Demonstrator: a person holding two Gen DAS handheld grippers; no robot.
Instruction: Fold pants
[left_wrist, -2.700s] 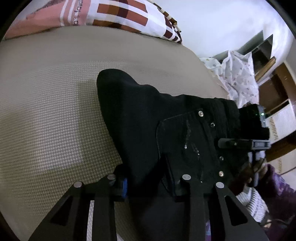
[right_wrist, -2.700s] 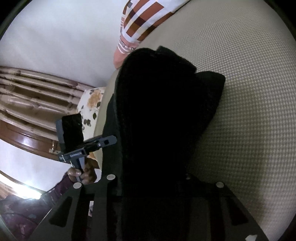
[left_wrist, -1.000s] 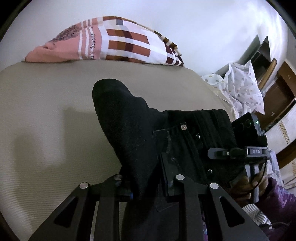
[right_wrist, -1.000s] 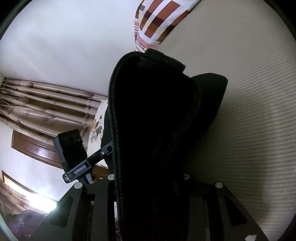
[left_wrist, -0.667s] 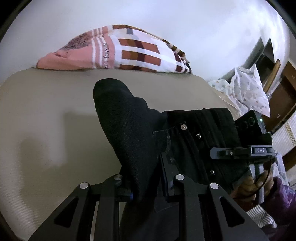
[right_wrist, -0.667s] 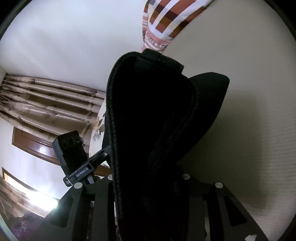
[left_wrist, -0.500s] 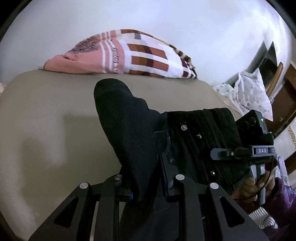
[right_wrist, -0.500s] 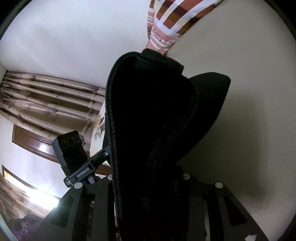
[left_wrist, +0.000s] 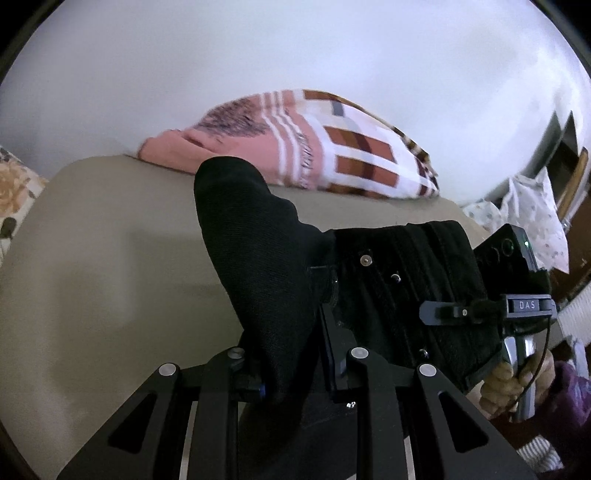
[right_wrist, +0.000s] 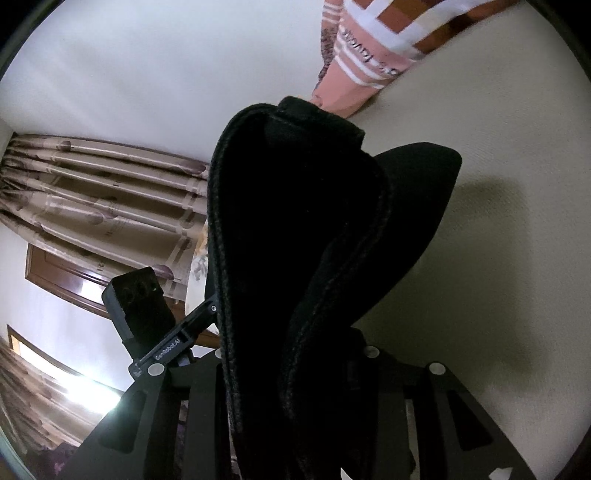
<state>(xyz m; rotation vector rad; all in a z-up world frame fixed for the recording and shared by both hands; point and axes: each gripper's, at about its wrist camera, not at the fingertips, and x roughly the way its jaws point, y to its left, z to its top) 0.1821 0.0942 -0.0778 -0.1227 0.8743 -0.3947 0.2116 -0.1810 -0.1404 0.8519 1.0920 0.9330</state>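
Beige woven bed cover (left_wrist: 92, 277) fills the lower part of both views, so that's the work surface, with a soft shadow falling on it under the lifted cloth

Closest to the left wrist camera, the left gripper (left_wrist: 291, 363) has its jaws clenched on a bunched fold of the black pants (left_wrist: 266, 266), fabric squeezed right between the two fingers. From there the pants rise up off the bed and stretch across to the right, where you can see the waistband side with a couple of metal rivets and a pocket seam

Same story in the right wrist view: the right gripper (right_wrist: 295, 363) is clamped on a thick edge of the pants (right_wrist: 303, 229), which stand up in front of the lens as a big dark fold and block most of the middle. So the pants hang held between the two grippers, above the bed cover (right_wrist: 517, 258), not lying flat

A bit further out, each camera catches the other tool: the right one (left_wrist: 509, 291) sits at the far end of the pants with a hand on its handle, the left one (right_wrist: 144, 314) pokes out beside the fold

Farther back a pink and brown checked blanket (left_wrist: 314, 147) lies heaped at the far edge of the bed against a white wall (left_wrist: 295, 55), and patterned curtains (right_wrist: 92, 192) hang off to the side
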